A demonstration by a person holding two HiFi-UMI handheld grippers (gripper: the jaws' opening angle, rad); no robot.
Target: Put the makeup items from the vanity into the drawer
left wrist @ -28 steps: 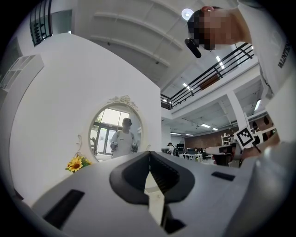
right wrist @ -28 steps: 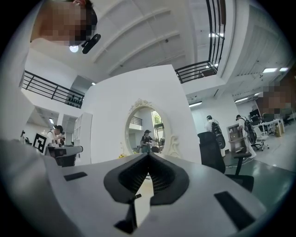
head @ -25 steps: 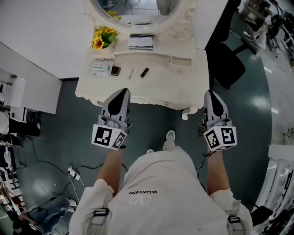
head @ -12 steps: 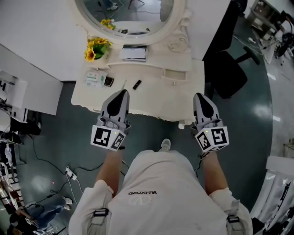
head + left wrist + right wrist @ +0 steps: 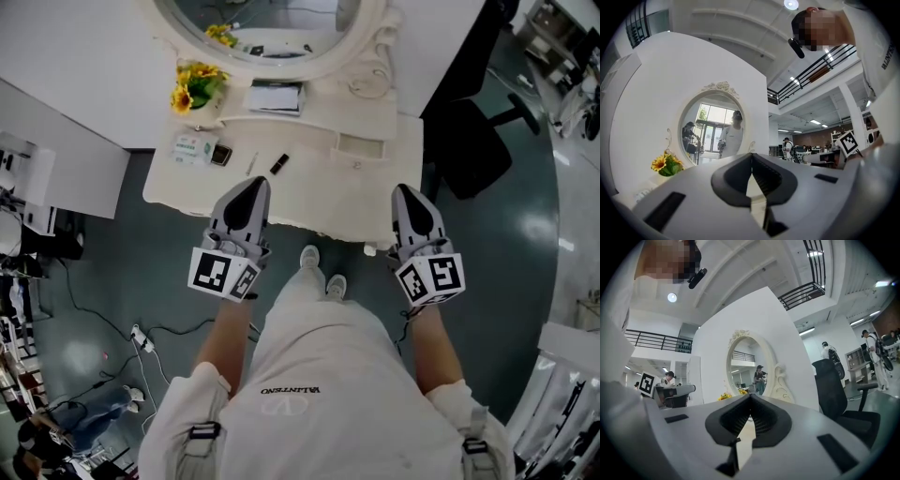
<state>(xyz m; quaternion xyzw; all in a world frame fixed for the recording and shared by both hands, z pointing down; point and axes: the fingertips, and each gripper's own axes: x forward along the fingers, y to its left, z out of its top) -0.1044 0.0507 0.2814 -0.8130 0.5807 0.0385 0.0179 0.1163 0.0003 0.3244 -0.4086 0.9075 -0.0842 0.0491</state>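
On the white vanity (image 5: 309,202) lie a black lipstick tube (image 5: 278,164), a thin pencil (image 5: 253,164), a small dark compact (image 5: 221,155) and a green-and-white box (image 5: 192,148). A small drawer (image 5: 361,148) with a knob sits in the raised shelf at the vanity's right. My left gripper (image 5: 255,181) hangs over the vanity's front edge, just short of the lipstick, jaws shut and empty. My right gripper (image 5: 405,189) is at the front right corner, also shut with nothing in it. In the gripper views both the left gripper (image 5: 751,157) and the right gripper (image 5: 750,397) point level at the oval mirror.
A pot of sunflowers (image 5: 195,84) and a flat white box (image 5: 277,97) stand at the back under the mirror (image 5: 272,28). A black office chair (image 5: 473,131) stands right of the vanity. A white cabinet (image 5: 56,159) and floor cables (image 5: 141,337) are at the left.
Both grippers have come forward to the vanity's front edge, the right one closing in toward the right corner. The person's feet have stepped up beneath it. Both stay shut.
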